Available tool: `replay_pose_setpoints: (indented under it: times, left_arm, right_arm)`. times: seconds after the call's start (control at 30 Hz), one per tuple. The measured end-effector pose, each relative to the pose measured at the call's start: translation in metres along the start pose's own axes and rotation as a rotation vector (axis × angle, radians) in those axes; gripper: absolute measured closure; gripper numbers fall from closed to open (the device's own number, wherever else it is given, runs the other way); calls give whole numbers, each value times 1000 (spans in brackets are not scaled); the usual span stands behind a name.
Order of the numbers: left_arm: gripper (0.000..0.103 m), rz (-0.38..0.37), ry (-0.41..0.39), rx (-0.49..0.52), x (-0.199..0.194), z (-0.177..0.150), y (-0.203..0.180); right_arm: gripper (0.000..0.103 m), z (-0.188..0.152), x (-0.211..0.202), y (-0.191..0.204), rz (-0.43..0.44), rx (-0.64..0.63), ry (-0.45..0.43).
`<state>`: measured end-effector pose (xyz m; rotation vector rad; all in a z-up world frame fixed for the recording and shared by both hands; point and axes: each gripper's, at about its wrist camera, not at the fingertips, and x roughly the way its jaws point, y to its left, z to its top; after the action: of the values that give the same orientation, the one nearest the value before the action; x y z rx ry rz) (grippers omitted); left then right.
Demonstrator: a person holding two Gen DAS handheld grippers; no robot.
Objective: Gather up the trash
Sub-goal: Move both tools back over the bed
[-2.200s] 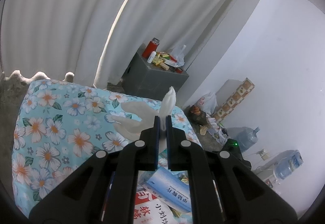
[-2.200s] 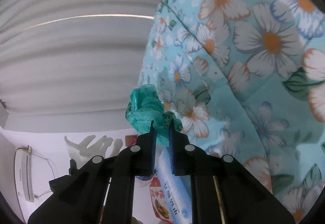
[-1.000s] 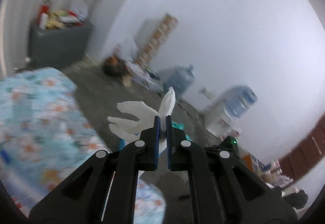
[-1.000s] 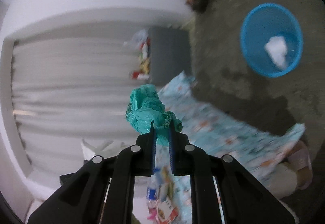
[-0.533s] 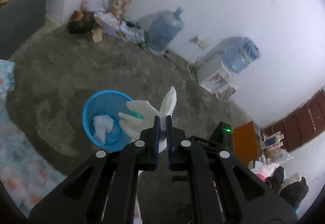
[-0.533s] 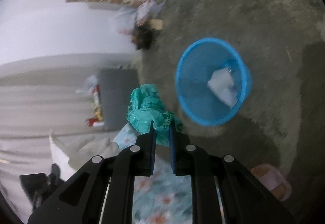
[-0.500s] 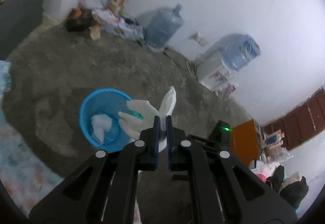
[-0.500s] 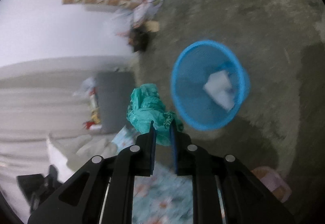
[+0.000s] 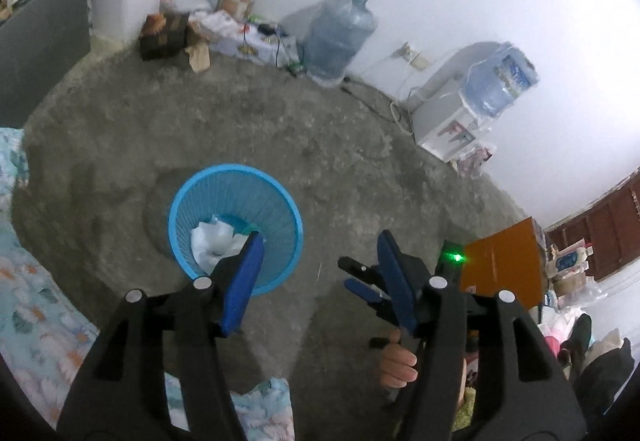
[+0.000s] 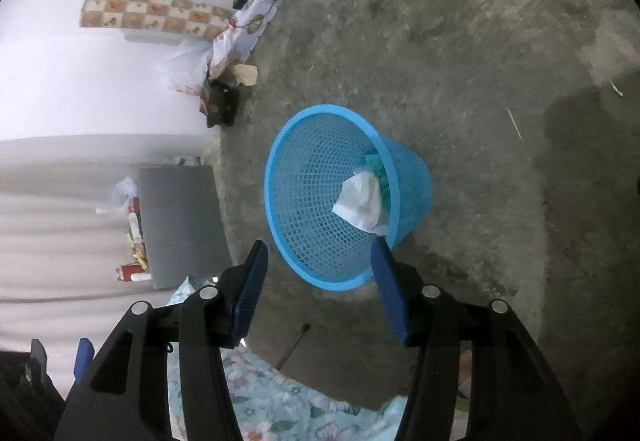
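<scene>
A blue mesh basket (image 9: 280, 201) stands on the concrete floor just ahead of both grippers. In it lie crumpled white trash (image 9: 210, 241) and a teal bag (image 10: 376, 165) beside the white trash (image 10: 360, 201). My left gripper (image 9: 320, 237) hangs over the basket's near side, its jaws opening with nothing between them. My right gripper (image 10: 318, 243) is above the basket (image 10: 304, 169) rim, its jaws also opening and empty. In the left wrist view the right gripper (image 9: 350, 275) shows at the right, held by a hand (image 9: 396, 361).
A floral cloth (image 9: 36, 301) covers the surface at the lower left. Along the wall are a water jug (image 9: 340, 37), a water dispenser (image 9: 448, 121), bags and boxes (image 9: 172, 33). A grey cabinet (image 10: 180, 225) stands beyond the basket, and an orange box (image 9: 500, 261) at the right.
Both grippers swung from the floral cloth down over the basket and opened. The white glove and the teal bag left their jaws and now lie in the basket.
</scene>
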<state>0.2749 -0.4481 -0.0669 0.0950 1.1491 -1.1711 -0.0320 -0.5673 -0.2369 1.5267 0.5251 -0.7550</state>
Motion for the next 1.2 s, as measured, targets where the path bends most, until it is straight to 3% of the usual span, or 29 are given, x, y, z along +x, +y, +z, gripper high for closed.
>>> replay_pose_setpoints:
  times: [0.07, 0.17, 0.3, 0.43, 0.53, 0.67, 0.77, 1.0, 1.2]
  left_arm:
    - [44, -4, -29, -1, -23, -4, -7]
    - [35, -10, -79, 9, -68, -15, -18]
    - [23, 0, -176, 22, -146, -47, -27]
    - [19, 46, -259, -15, -220, -89, -18]
    - [17, 122, -351, -88, -287, -135, 3]
    - [14, 312, -528, -211, -369, -210, 35]
    - [14, 452, -627, -363, -421, -283, 63]
    - [14, 560, -688, -597, -457, -399, 89]
    - [14, 565, -712, -650, -452, -432, 96]
  right_arm:
    - [50, -6, -14, 6, 7, -16, -11]
    - [40, -21, -35, 31, 6, -96, -27]
    - [31, -53, -59, 83, 41, -269, -12]
    - [30, -89, -77, 128, 106, -449, 49]
    - [29, -127, -89, 164, 162, -614, 134]
    - [26, -170, -94, 193, 231, -754, 228]
    - [26, -209, -83, 210, 271, -817, 356]
    - [26, -300, -58, 238, 274, -968, 583]
    - [26, -367, -52, 254, 239, -1101, 666]
